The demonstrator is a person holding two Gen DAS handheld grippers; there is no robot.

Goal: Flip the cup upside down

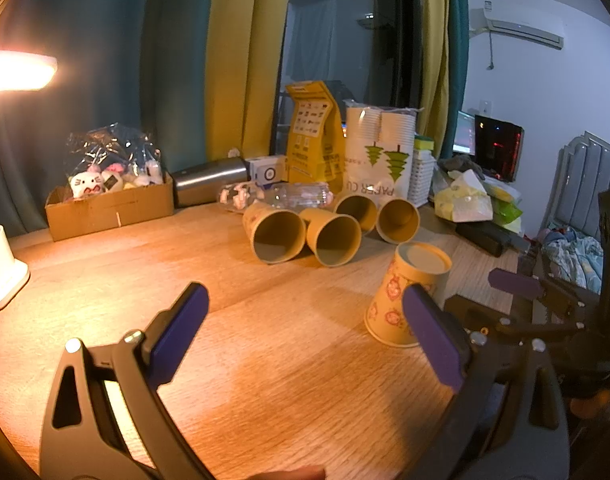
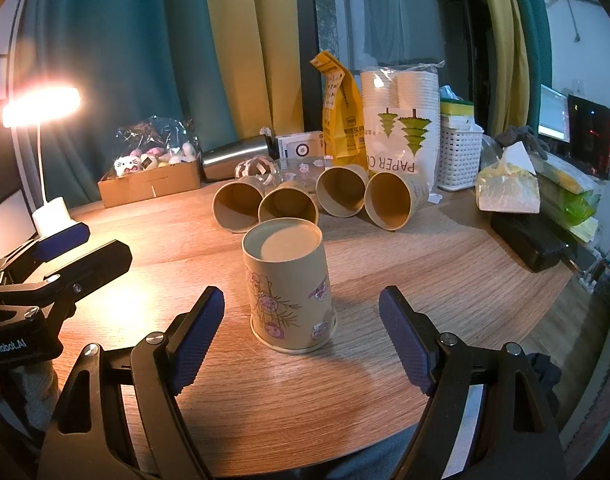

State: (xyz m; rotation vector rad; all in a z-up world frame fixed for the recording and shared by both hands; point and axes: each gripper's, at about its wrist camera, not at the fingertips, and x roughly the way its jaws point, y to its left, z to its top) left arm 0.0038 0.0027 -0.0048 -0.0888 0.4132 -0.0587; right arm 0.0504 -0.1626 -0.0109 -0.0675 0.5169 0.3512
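A patterned paper cup (image 2: 289, 284) stands upside down on the wooden table (image 2: 385, 260), base up. It also shows in the left wrist view (image 1: 409, 292), right of centre. My right gripper (image 2: 301, 312) is open, its blue pads to either side of the cup and a little nearer, not touching it. My left gripper (image 1: 305, 304) is open and empty, to the left of the cup. Several more paper cups (image 2: 313, 200) lie on their sides further back, mouths toward me; they also show in the left wrist view (image 1: 333, 228).
At the back stand a cardboard box of plush toys (image 2: 153, 176), a steel flask (image 2: 237, 156), a plastic bottle (image 1: 277, 196), a yellow bag (image 2: 341, 120), a sleeve of paper cups (image 2: 401, 120) and a white basket (image 2: 459, 152). A lit desk lamp (image 2: 45, 152) stands left.
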